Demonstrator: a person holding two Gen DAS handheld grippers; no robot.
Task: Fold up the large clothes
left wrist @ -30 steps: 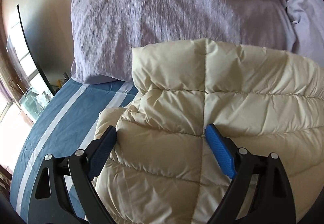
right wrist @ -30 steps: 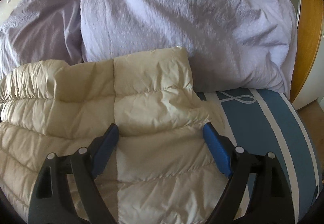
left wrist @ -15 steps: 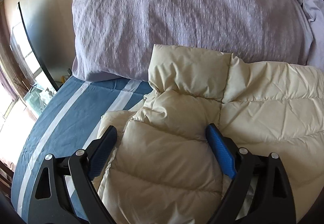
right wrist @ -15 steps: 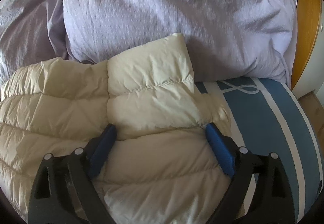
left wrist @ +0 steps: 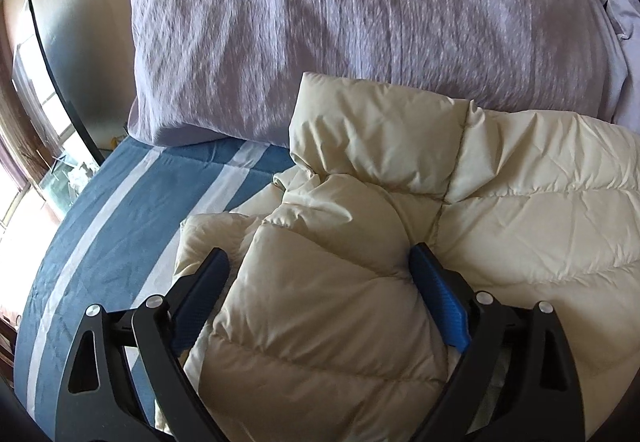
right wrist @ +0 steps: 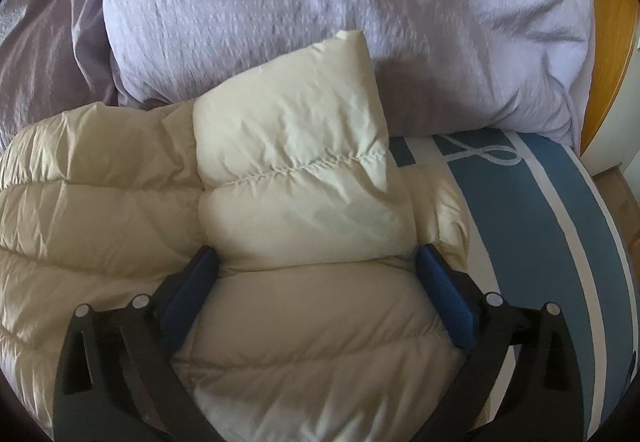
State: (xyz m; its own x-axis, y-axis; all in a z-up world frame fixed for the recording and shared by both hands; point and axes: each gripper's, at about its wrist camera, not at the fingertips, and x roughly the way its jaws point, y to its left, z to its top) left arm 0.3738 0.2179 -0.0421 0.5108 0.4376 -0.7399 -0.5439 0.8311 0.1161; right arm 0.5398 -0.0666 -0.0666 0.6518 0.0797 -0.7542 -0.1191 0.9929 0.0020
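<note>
Cream puffer jacket (left wrist: pixel 500 202) lies folded on a bed, its upper edge against a lilac pillow (left wrist: pixel 360 22) at twelve o'clock in both views. In the left wrist view, the blue-and-white striped sheet (left wrist: pixel 120 222) spreads toward nine o'clock. The left gripper (left wrist: pixel 318 270) has its jaws spread wide, a bulge of quilted fabric swelling between the blue pads (left wrist: pixel 438 302); whether the pads press on the fabric cannot be told. In the right wrist view, the jacket (right wrist: pixel 100 202) fills the centre and nine o'clock side, with the sheet (right wrist: pixel 540 222) at three o'clock and a wooden edge (right wrist: pixel 612 42) at two o'clock. The right gripper (right wrist: pixel 316 262) is opening, jaws spread wide, with padded fabric lying between them.
</note>
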